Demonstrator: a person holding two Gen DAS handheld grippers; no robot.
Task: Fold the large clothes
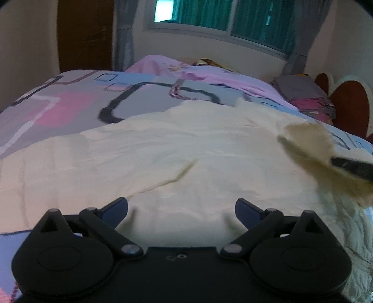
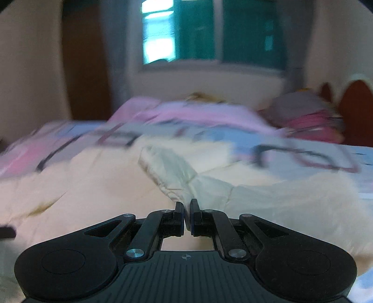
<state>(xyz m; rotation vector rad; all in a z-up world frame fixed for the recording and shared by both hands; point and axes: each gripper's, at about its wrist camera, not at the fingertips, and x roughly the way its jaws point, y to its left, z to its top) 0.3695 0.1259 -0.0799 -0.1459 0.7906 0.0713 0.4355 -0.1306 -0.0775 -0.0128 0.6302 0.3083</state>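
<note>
The room is dim, lit mostly by daylight from the green-curtained window with a grey frame (image 1: pixel 216 21), whose uncovered pane glares pale blue-white. Soft shadows lie under the black finger linkages. The right wrist view is smeared sideways by motion blur; the left is sharper, though a raised cream cloth corner (image 1: pixel 310 149) blurs. Fisheye bending curves the walls, with dark vignetted corners.

Probably bedroom: bed (image 1: pixel 70 98), curtained window (image 1: pixel 221 21).

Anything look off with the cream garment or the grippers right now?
Nothing damaged. The cream garment lies wrinkled on the patterned bedspread; one part is lifted by the right gripper, shut on it. The left gripper is open, empty.
</note>
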